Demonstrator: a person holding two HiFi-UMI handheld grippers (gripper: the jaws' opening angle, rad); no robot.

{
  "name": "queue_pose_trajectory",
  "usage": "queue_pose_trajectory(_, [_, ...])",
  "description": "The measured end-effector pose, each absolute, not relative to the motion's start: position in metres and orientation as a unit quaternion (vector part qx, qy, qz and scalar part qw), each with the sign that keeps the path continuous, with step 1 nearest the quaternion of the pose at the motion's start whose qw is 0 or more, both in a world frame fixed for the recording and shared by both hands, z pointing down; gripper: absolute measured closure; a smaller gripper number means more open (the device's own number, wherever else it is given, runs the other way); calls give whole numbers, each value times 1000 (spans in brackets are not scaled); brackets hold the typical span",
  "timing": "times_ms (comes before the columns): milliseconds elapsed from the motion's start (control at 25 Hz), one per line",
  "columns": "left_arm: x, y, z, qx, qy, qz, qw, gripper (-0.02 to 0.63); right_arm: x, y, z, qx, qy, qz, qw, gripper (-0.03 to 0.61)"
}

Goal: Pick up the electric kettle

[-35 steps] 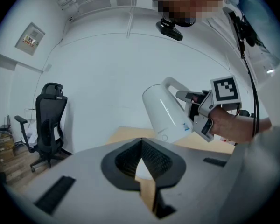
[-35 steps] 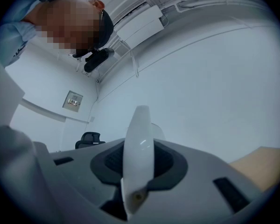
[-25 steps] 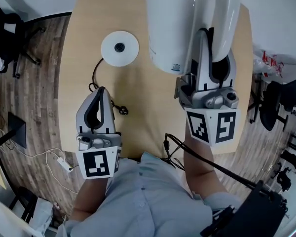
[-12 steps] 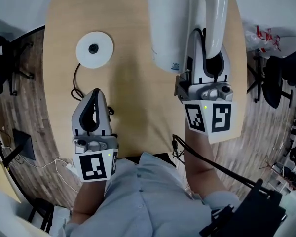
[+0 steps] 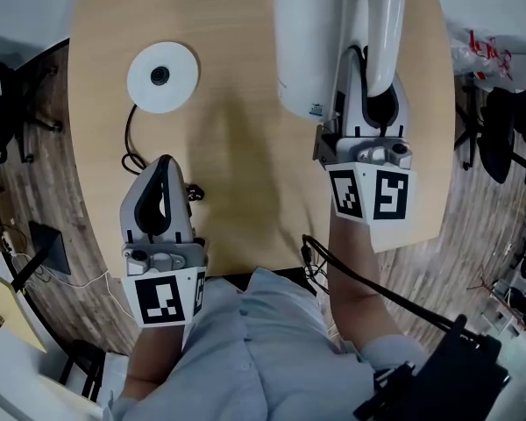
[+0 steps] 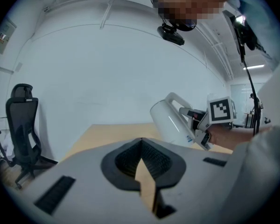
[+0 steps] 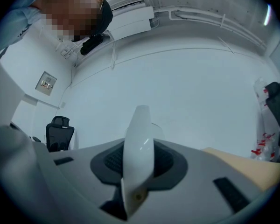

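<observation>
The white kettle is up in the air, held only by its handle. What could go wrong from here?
1. The right hand-held gripper pinches only the smooth handle, and the kettle hangs tilted above the table; it might swing or slip out.
2. The left hand-held gripper, shut and empty, sits beside the black cord of the round base; a careless move could snag it and drag the base.

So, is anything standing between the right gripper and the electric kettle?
Nothing visible does. The right gripper is shut on the white handle of the electric kettle, so no gap is left between them. The left gripper is apart from the kettle, over the near side of the table, shut with nothing in it.
</observation>
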State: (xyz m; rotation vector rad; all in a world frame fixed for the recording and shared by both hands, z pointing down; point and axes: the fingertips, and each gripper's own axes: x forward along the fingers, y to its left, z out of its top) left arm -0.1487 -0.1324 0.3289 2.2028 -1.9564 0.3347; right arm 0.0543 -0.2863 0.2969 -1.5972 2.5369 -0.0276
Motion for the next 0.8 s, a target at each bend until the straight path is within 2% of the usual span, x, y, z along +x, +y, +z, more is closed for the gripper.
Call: queue_pose_trajectory(800, [-144,-130,323,744,-652,122,81,614,63,-262,313,-532,843,6,75,494])
